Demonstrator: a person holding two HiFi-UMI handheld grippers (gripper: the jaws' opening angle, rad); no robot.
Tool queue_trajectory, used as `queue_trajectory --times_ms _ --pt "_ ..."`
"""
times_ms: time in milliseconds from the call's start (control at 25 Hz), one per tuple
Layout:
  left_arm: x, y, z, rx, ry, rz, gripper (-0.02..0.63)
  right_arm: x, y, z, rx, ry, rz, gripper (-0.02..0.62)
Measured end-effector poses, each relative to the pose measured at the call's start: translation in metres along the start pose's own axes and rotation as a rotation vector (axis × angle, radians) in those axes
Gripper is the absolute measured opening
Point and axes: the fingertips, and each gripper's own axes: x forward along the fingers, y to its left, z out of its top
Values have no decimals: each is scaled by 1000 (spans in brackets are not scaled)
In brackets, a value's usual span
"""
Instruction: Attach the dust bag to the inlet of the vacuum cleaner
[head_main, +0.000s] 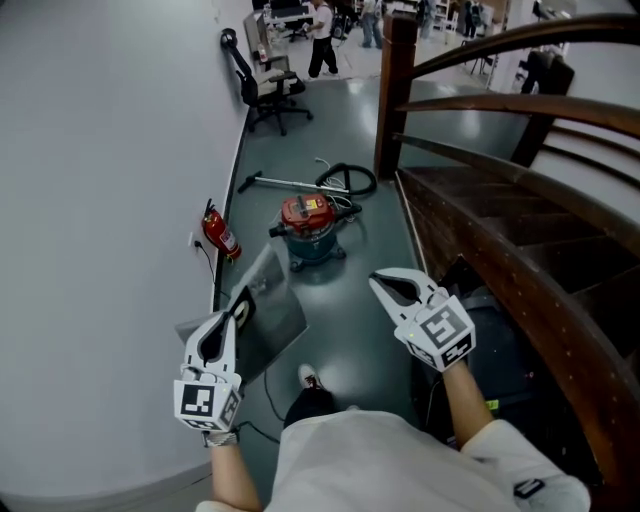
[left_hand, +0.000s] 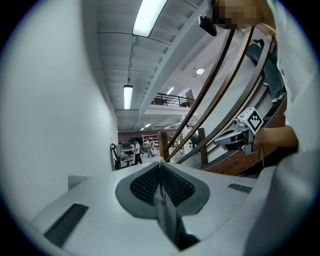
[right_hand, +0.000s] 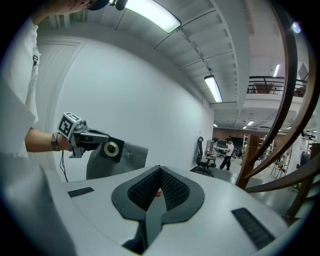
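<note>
My left gripper's (head_main: 237, 308) jaws pinch the dust bag (head_main: 282, 312), nearer me than the vacuum cleaner (head_main: 308, 222); my right gripper's (head_main: 380, 284) jaws are pressed together, empty.

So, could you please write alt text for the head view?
The left gripper holds a grey dust bag; the right gripper is shut and empty. A red-topped vacuum cleaner stands on the floor ahead.

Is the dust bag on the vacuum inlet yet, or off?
Off. The bag is clamped by its collar in the left gripper, and the vacuum stands apart, further ahead.
</note>
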Motion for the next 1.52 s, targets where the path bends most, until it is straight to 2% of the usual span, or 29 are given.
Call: queue_trajectory --times_ms 240,480,960,1160,1360,1520 --pt "42 22 -4 -6 -10 -17 20 32 -23 -3 6 10 -5 28" --pt "100 69 -13 2 -24 -33 20 90 -64 4 -16 -3 -33 28" --pt "217 168 8 12 -46 -48 20 211 -135 50 -38 -22 -51 28" --pt "255 195 16 0 -47 -59 20 250 -156 59 -37 -18 -47 28" --pt "287 220 11 -6 -38 -69 20 287 -168 60 -7 -32 -9 28" --pt "307 239 4 -2 -32 -77 20 312 -172 59 1 -5 9 28"
